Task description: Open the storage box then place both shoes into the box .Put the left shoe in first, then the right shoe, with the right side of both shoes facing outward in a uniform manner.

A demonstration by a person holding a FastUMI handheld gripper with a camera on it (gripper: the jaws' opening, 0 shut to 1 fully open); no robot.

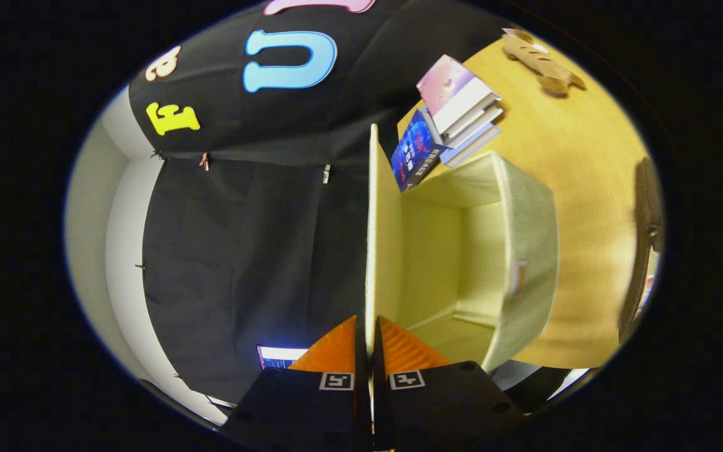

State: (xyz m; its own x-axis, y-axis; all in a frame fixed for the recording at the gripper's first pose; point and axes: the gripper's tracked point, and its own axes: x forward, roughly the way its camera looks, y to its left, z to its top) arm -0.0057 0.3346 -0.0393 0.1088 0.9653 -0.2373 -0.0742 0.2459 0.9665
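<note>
The gripper (371, 342) is clamped narrow on the lid (379, 238) of the box (528, 251), both fingers pressing its thin edge, the lid running from the fingertips toward 12 o'clock. The box is open, its pale inside bare, and sits on the table (594, 188) at about 1 o'clock from the fingers. A stack of books (455, 113) lies just beyond the box at 1 o'clock, and a shoe (540, 59) lies farther out at 2 o'clock.

The gripper (372, 342) has ribbed wedge-shaped jaws on black blocks bearing square white-bordered markers.
</note>
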